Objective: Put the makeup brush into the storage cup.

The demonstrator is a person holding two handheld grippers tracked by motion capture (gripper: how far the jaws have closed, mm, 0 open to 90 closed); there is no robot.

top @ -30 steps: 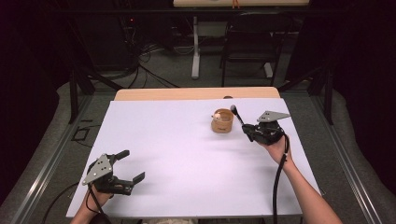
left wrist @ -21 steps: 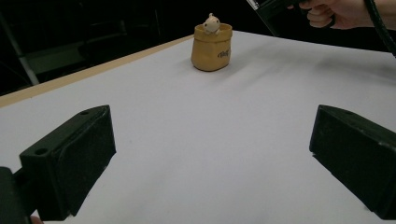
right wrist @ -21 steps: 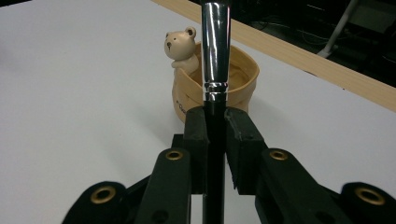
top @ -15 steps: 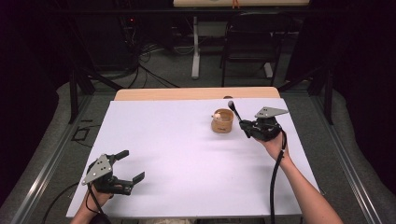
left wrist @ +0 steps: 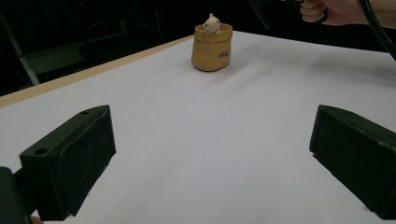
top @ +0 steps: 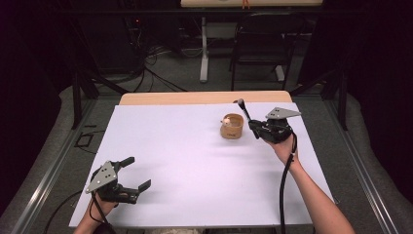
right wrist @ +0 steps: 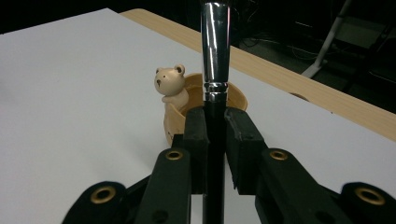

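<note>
A small tan pot point(top: 233, 129) with a little bear figure point(top: 227, 120) on its rim stands on the right half of the white table cover point(top: 195, 146). Just right of it, my right gripper point(top: 254, 127) is shut on a black brush with a chrome ferrule point(top: 242, 109), which slants up over the pot's right side. In the right gripper view the brush point(right wrist: 215, 51) rises between the closed pads point(right wrist: 198, 135), with the pot point(right wrist: 236, 97) and bear point(right wrist: 170, 84) right behind. My left gripper point(top: 137, 173) rests open and empty at the near left, facing the pot point(left wrist: 212, 49).
The wooden table edge point(top: 204, 97) runs along the far side of the white cover. Beyond it stand a dark chair point(top: 265, 44) and a table leg with cables on the floor. The hand holding the right gripper point(left wrist: 327, 11) shows at the top of the left gripper view.
The right gripper has drifted slightly toward the far edge with the brush in it. The left gripper has stayed put.
</note>
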